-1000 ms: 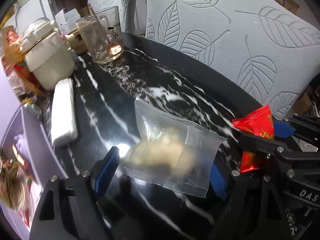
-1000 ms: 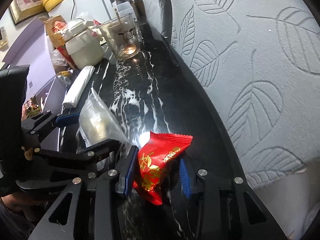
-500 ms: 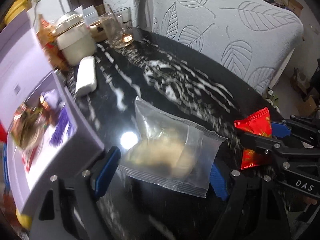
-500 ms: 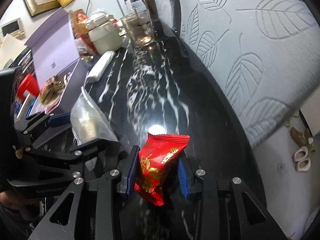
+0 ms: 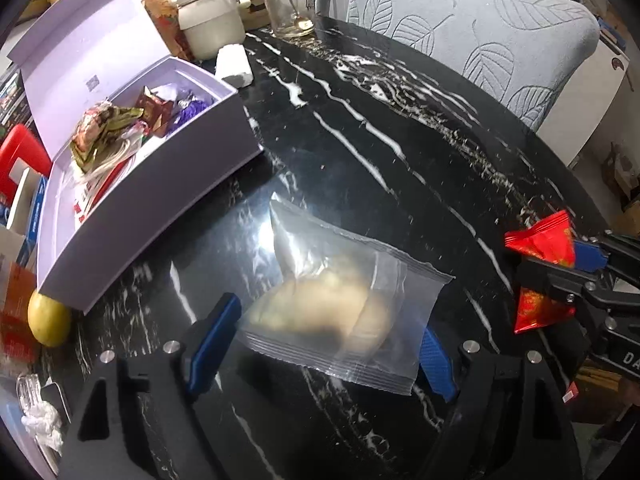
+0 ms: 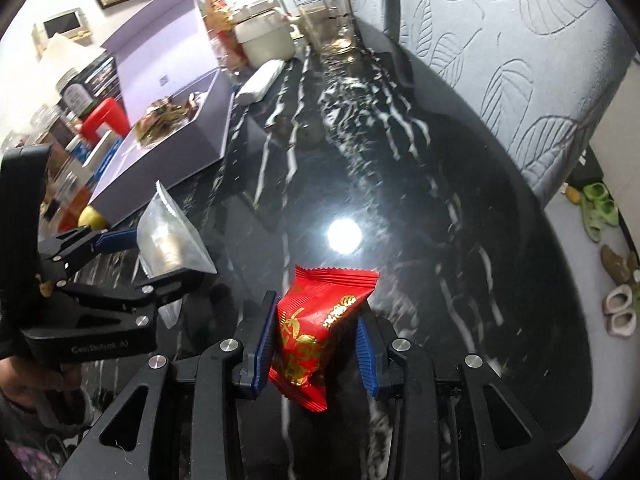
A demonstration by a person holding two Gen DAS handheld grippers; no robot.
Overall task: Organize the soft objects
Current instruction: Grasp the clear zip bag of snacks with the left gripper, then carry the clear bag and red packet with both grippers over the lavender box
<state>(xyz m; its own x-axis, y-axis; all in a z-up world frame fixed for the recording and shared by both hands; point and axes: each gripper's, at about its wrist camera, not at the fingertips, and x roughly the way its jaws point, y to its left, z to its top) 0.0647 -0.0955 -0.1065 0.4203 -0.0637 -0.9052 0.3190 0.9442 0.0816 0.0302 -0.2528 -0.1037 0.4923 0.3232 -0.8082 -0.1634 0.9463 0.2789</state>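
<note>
clear bag point(image 5: 336, 300) in left tool point(image 5: 320, 344), red packet point(image 6: 316, 332) in right tool point(image 6: 316, 344)

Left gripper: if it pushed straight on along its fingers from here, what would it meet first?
Most likely the bare black marble tabletop. The left gripper, shut on the clear bag, points steeply down at it. The open lilac box lies off to the left, though depth is unclear.
</note>
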